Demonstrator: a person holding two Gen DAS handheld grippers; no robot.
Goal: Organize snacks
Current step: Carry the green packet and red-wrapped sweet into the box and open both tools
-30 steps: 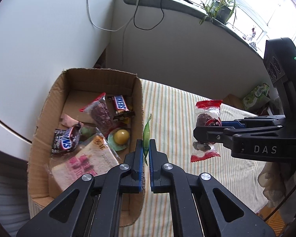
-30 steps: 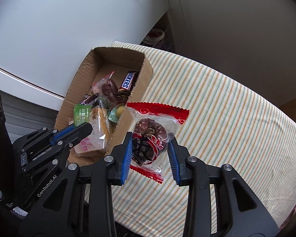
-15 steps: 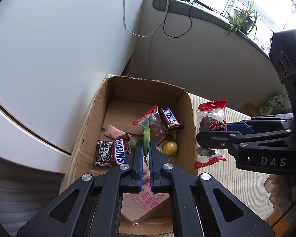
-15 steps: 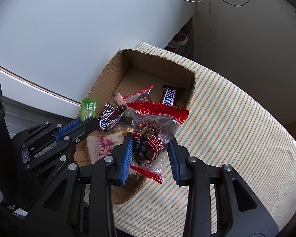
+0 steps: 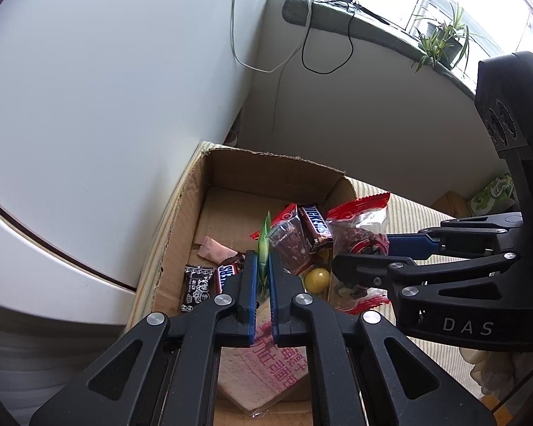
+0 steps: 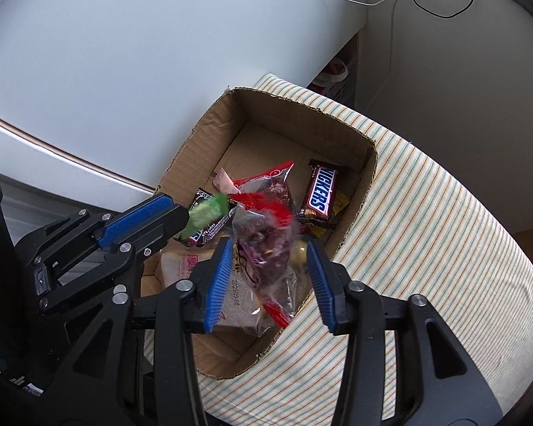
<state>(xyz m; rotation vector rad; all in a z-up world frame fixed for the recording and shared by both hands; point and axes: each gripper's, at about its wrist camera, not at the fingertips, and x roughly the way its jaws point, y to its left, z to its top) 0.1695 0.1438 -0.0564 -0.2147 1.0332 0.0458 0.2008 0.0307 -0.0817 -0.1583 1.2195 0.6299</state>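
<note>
Both grippers tilt steeply down over an open cardboard box (image 6: 195,149) on a striped cloth (image 6: 426,213). The left gripper (image 5: 263,266) has its jaws nearly together, pinching a thin green packet (image 5: 264,245) edge-on above the snacks. The right gripper (image 6: 266,259) has just been opening its jaws; the red-trimmed clear packet (image 6: 266,241) hangs blurred between the 2 pads, apparently clear of both (contact is hard to judge). Below, a Snickers bar (image 6: 321,193) lies in the box; the bread packet (image 5: 273,365) is partly hidden.
</note>
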